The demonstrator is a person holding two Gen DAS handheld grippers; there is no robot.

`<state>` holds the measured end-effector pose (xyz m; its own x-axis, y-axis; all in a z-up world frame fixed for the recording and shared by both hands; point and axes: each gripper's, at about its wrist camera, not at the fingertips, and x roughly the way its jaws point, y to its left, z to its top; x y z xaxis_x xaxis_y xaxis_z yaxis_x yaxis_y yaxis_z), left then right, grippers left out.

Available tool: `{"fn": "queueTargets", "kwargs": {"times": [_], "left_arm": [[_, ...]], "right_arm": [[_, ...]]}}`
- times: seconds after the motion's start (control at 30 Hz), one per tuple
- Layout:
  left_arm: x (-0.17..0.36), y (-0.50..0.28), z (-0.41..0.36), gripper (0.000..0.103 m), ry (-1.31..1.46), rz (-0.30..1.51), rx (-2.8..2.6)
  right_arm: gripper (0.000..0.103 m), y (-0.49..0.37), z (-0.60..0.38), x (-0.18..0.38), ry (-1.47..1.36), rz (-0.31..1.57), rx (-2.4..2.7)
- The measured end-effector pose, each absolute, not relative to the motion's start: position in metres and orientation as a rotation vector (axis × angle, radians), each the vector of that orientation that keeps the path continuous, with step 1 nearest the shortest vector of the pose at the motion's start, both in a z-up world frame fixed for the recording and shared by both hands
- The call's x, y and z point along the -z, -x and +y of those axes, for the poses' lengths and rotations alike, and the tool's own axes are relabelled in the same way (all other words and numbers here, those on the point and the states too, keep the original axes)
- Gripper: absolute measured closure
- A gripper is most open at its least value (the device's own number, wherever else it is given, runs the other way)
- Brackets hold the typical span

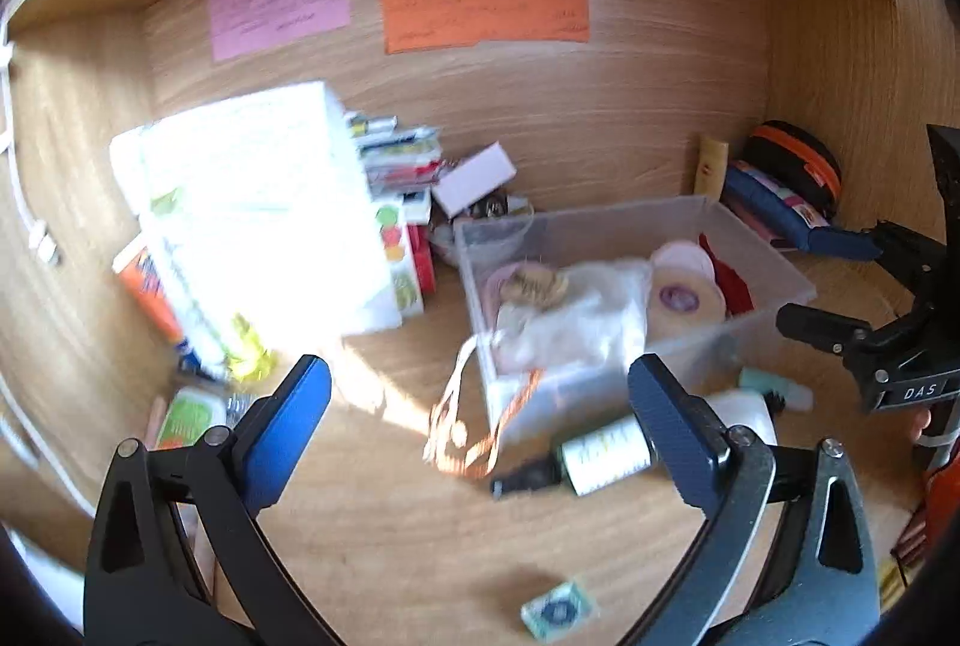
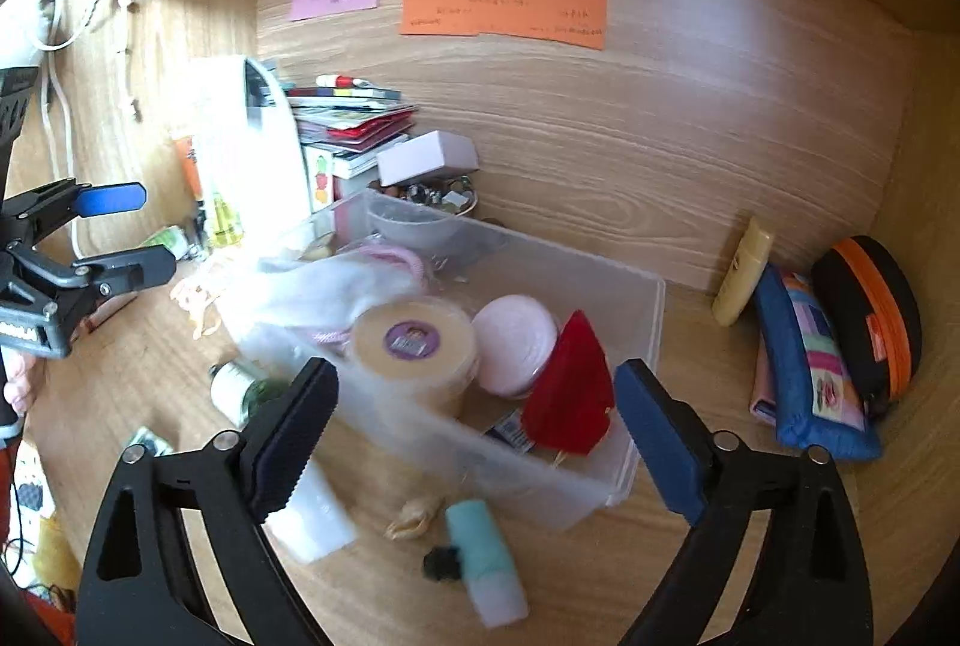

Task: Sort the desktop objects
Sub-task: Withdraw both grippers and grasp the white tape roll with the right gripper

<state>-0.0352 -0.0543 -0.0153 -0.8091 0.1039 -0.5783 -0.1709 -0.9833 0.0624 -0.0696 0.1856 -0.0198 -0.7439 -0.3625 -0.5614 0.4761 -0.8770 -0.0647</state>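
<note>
Wood-grain worktop (image 2: 750,496) under three paper notes (image 2: 504,7) carries one clear plastic bin (image 2: 636,322) at centre, holding two round tape rolls (image 2: 414,346) and one red cone (image 2: 570,394). Left hand-held gripper (image 1: 480,400) and right hand-held gripper (image 2: 474,406) both gape wide, empty.

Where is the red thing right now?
The red thing sits inside the clear plastic box, at its right end beside the pink round tub, seen in the right wrist view.

Sunlit wooden desk (image 1: 420,538) in an alcove, coloured paper notes (image 2: 504,7) on its back panel (image 2: 660,118).
</note>
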Motion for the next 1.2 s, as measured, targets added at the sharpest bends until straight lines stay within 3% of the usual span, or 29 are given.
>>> {"fn": "queueTargets", "kwargs": {"times": [0.53,0.63,0.67,0.73,0.87,0.9,1.03,1.2], "left_arm": [[0.089,-0.018,-0.061,0.002,1.241,0.096,-2.767],[0.093,-0.023,-0.060,0.003,1.244,0.081,-2.789],[0.093,-0.024,-0.060,0.005,1.242,0.073,-2.786],[0.095,-0.026,-0.059,0.020,1.250,0.055,-2.765],[0.100,-0.025,-0.055,0.025,1.261,0.024,-2.754],[0.101,-0.024,-0.054,0.031,1.269,0.019,-2.750],[0.107,-0.019,-0.050,0.043,1.305,-0.008,-2.729],[0.110,-0.016,-0.046,0.046,1.292,0.029,-2.755]], "right_arm": [[0.012,0.017,0.147,0.053,-0.705,0.382,2.410],[0.021,0.023,0.142,0.060,-0.755,0.342,2.365],[0.027,0.025,0.142,0.062,-0.771,0.336,2.357],[0.029,0.029,0.142,0.065,-0.804,0.315,2.348],[0.042,0.038,0.145,0.071,-0.869,0.269,2.317],[0.044,0.040,0.146,0.072,-0.881,0.261,2.312],[0.046,0.044,0.145,0.074,-0.909,0.256,2.291],[0.047,0.044,0.137,0.078,-0.935,0.300,2.274]]}}
